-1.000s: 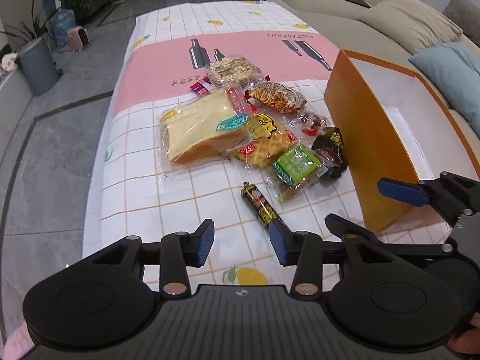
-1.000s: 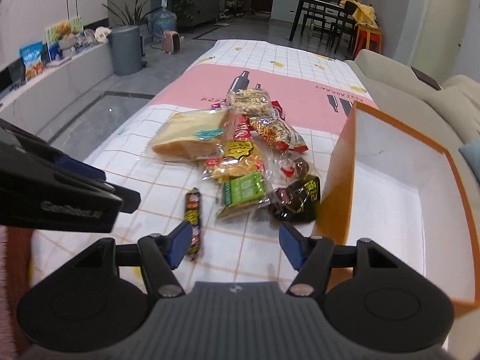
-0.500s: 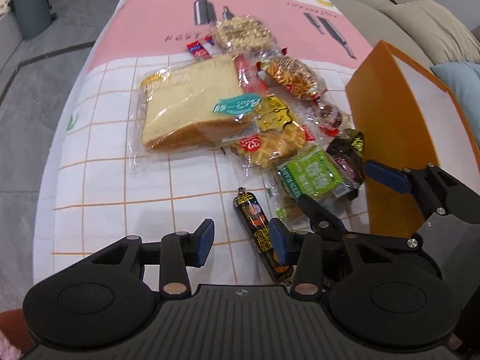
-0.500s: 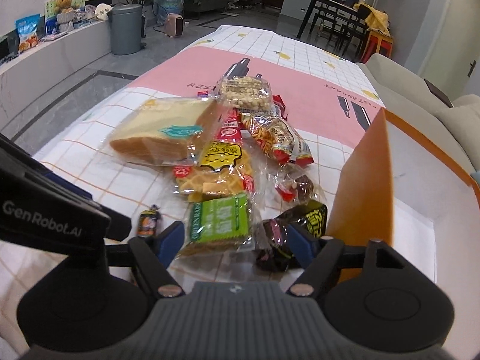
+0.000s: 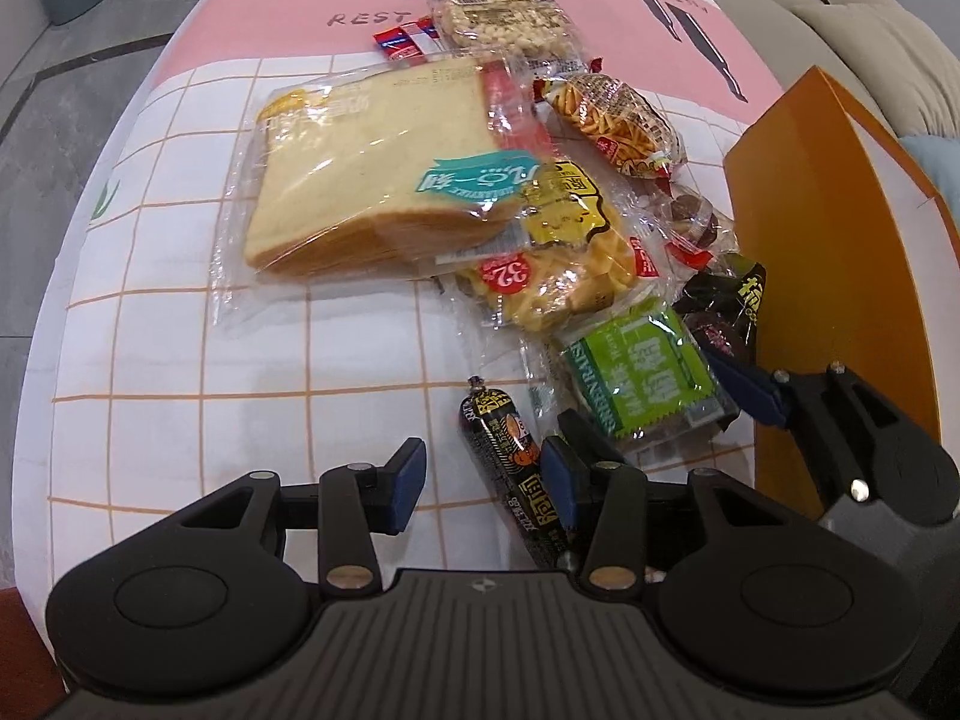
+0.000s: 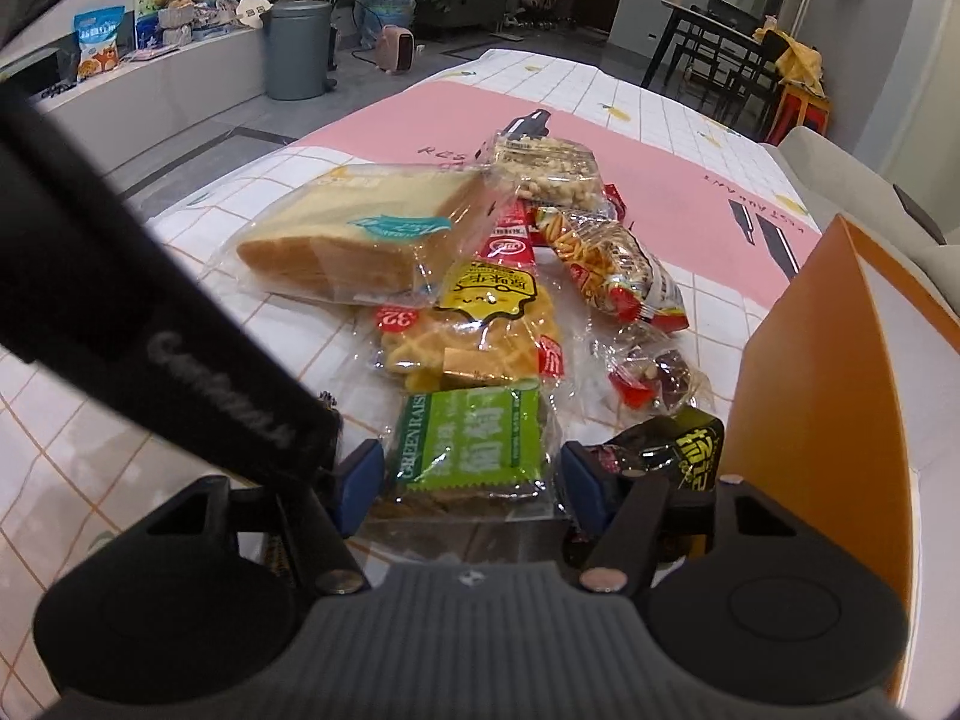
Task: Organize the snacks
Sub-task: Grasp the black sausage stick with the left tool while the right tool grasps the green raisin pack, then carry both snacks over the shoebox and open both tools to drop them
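Observation:
A pile of wrapped snacks lies on the checked cloth: a bread bag, a waffle pack, a green raisin pack, a dark pack and a black sausage stick. My left gripper is open, low over the cloth, with the sausage stick just inside its right finger. My right gripper is open, its fingers either side of the green raisin pack. It also shows in the left wrist view. An orange box stands open at the right.
A noodle snack pack, a nut bar pack and small red sachets lie farther back. A sofa with cushions is beyond the box. The left gripper's body fills the left of the right wrist view.
Both grippers have moved forward and down toward the pile. The right gripper's fingers now straddle the green raisin pack. The sausage stick now lies by the left gripper's right finger.

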### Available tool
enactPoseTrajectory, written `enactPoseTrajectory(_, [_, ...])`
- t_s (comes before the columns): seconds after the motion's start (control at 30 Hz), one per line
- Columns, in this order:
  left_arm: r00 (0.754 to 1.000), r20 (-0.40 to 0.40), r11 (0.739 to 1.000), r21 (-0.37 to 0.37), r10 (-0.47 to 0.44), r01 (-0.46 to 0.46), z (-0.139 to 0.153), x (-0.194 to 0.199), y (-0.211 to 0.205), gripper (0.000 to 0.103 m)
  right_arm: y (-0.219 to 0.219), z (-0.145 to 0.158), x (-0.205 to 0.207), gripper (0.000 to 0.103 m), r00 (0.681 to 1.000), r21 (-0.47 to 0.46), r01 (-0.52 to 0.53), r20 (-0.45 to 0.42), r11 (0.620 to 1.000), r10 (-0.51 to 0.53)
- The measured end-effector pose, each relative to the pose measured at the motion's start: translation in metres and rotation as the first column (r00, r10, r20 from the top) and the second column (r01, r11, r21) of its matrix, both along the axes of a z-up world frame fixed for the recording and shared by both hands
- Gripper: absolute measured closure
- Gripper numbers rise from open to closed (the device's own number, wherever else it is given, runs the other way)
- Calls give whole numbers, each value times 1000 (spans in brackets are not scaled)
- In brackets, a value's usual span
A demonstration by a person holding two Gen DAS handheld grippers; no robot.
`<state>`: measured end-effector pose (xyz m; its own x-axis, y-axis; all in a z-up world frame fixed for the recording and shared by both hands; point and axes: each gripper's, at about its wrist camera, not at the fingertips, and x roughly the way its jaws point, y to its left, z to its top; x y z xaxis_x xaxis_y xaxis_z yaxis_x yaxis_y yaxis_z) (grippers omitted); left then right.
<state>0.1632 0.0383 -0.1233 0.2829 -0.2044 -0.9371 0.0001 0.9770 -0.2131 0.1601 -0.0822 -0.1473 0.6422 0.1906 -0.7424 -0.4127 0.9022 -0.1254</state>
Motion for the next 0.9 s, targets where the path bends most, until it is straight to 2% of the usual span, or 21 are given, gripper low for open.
enactPoseTrajectory(0.23, [998,-43,996,70,-45,48,-7,-1,-16,51,-7,-1,-14,42,997,43,41,-61,998,-38])
enactPoseTrajectory(0.4, [996,-56,991,114,-71,77,-6,-10,-13,71,-10,1,-20,37,995,62,52,-87,997,-46])
enactPoseTrajectory(0.5, [994,-69,985,140,-87,96,-6,-13,-4,72,-9,-1,-19,33,993,81,47,-114,996,-37])
enactPoseTrajectory(0.6, [994,-79,985,148,-81,92,-7,-17,5,71,-6,-4,-18,30,994,79,46,-106,996,-37])
enactPoseTrajectory(0.73, [994,-70,983,157,-80,90,-7,-24,15,71,-1,-6,-17,20,996,87,30,-91,996,-22])
enactPoseTrajectory(0.83, [994,-66,982,162,-89,99,-7,-24,14,71,4,-11,-15,21,993,86,34,-117,996,-24])
enactPoseTrajectory(0.9, [995,-54,984,155,-83,91,-7,-25,15,75,3,-14,-17,24,991,100,48,-129,994,-35])
